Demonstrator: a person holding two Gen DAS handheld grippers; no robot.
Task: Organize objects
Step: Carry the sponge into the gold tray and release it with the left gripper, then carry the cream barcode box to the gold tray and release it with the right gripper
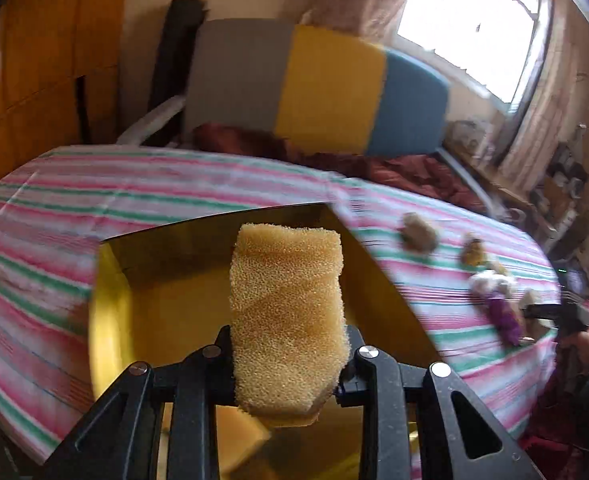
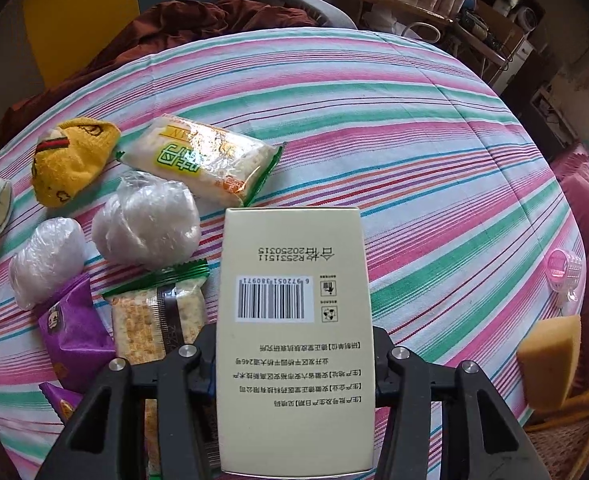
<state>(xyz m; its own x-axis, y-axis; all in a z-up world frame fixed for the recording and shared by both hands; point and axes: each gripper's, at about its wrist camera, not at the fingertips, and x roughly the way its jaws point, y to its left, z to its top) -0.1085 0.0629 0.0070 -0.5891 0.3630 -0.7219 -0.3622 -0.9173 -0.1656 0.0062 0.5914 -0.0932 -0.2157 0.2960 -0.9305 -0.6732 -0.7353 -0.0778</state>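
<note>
The left claw (image 1: 290,364) is clenched on a yellow sponge (image 1: 288,320), which stands up between its fingers above an open yellow box (image 1: 110,304) resting on the striped surface (image 1: 54,216). The right claw (image 2: 294,364) grips a pale carton (image 2: 294,320), barcode face up, over the same striped cloth. Just left of the carton lie cracker packets (image 2: 154,320), a purple snack bag (image 2: 74,320), two plastic-wrapped bundles (image 2: 146,224) and a yellow sock (image 2: 70,160); another sponge (image 2: 550,360) sits at the far right edge.
</note>
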